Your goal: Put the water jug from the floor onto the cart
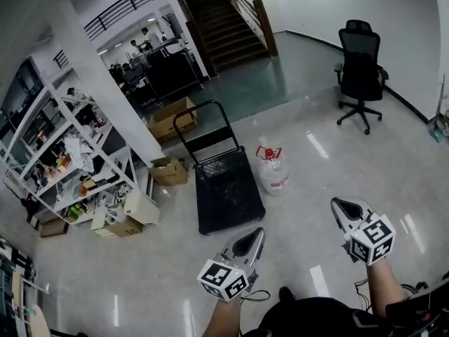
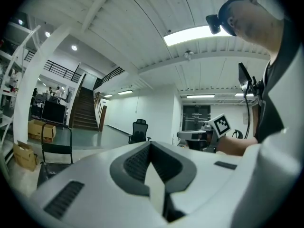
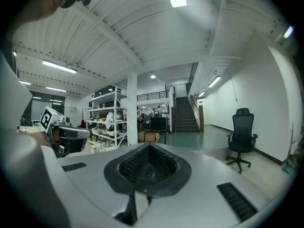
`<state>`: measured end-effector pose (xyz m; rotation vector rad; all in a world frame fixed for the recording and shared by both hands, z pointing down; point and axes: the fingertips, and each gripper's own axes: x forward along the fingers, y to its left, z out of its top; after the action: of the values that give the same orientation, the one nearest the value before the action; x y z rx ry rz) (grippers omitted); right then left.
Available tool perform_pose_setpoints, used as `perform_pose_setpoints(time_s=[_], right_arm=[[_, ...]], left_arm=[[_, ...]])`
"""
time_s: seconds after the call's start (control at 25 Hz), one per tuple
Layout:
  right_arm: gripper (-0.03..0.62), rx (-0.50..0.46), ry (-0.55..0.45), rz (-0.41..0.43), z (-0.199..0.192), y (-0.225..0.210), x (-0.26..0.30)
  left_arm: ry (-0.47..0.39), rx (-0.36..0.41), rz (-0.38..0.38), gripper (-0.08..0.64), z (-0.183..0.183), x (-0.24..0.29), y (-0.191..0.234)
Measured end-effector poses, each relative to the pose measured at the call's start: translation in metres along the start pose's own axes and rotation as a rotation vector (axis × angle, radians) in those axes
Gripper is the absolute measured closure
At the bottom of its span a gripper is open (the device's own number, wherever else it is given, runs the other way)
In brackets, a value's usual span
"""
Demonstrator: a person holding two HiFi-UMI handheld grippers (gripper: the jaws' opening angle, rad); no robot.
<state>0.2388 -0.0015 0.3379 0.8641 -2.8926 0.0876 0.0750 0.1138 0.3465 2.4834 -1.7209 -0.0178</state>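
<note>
The water jug (image 1: 271, 169), clear with a red cap and handle, stands on the floor just right of the black flat cart (image 1: 226, 188). The cart's deck is bare and its push handle (image 1: 203, 115) rises at the far end. My left gripper (image 1: 251, 239) is shut and holds nothing, a short way in front of the cart's near edge. My right gripper (image 1: 342, 206) is also shut and holds nothing, out to the right and nearer me than the jug. Both gripper views look level across the room; the jug shows in neither. The left gripper view catches the cart (image 2: 53, 150) at its left.
White shelving (image 1: 64, 153) full of clutter lines the left, with cardboard boxes (image 1: 170, 171) at its foot and another box (image 1: 170, 120) behind the cart. A black office chair (image 1: 360, 69) stands far right. A white pillar (image 1: 105, 83) and stairs (image 1: 221, 20) lie beyond.
</note>
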Motion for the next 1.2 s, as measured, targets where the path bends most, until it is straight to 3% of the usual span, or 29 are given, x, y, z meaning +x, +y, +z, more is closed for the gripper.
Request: perform_pose_setpoints(time_s=[0.28,0.72,0.92,1.2], right_arm=[[0.592,-0.032,0.036,0.013,0.012,0.014,0.098],[0.592,-0.012,0.059,0.077,0.012,0.002,0.208],[0.592,0.023,0.015,0.115,0.024,-0.030,0.268],[0.592,0.009,-0.022,0.145,0.047,-0.119,0.356]], left_arm=[[-0.011,-0.031,0.005,0.560,0.000,0.010,0.095],[-0.005,-0.056,0.051,0.559,-0.002,0.040,0.177],[0.005,-0.022,0.100,0.558,0.017,0.081,0.220],[0.011,0.028,0.146,0.559,0.049,0.180,0.281]])
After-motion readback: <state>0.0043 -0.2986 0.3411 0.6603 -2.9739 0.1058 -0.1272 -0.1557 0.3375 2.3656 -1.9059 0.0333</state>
